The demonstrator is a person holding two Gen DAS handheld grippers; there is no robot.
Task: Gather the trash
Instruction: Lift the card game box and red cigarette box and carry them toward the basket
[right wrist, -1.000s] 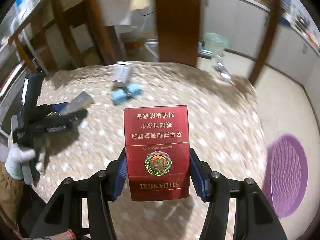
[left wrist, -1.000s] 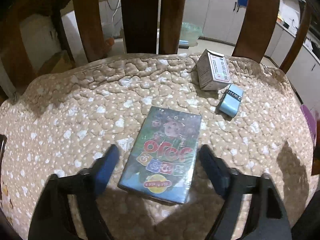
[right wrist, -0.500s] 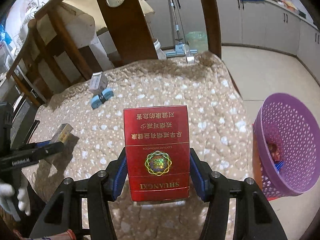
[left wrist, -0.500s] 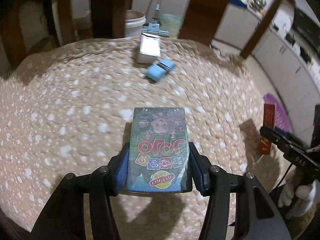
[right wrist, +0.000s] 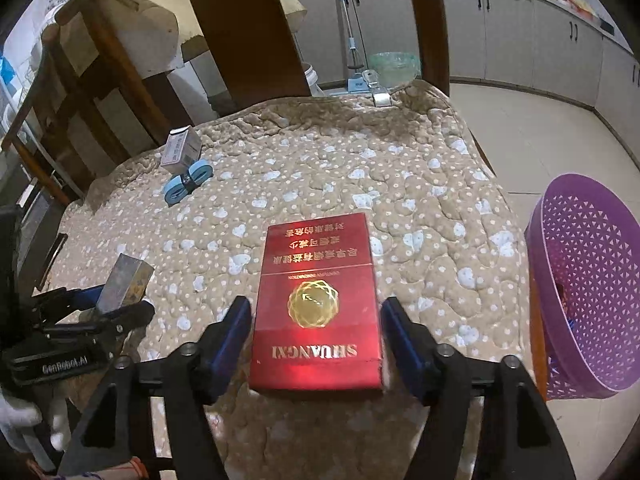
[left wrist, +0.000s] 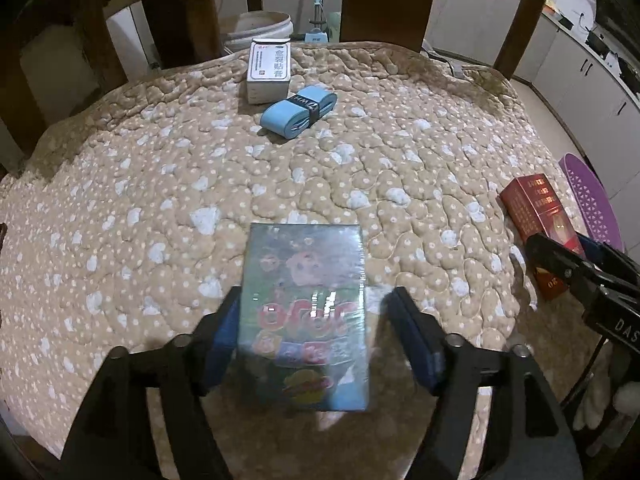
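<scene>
My left gripper [left wrist: 316,336] has opened a little around a green cartoon card pack [left wrist: 306,316]; a gap shows at its right finger, and the pack is tilted over the quilted cushion [left wrist: 200,184]. My right gripper [right wrist: 316,332] is open, its fingers slightly clear of a red Shuangxi cigarette box [right wrist: 318,304] that is dropping or lying on the cushion. The purple trash basket [right wrist: 592,300] stands to the right, below the cushion edge. The red box also shows in the left wrist view [left wrist: 538,220].
A white medicine box [left wrist: 269,70] and a blue rolled tape [left wrist: 298,110] lie at the far side of the cushion. Wooden chair backs [right wrist: 248,36] rise behind. A mop and bucket stand on the tiled floor [right wrist: 540,128].
Both grippers were shut on their boxes half a second ago; now both have opened, and the red box has tipped forward and down between the right fingers.
</scene>
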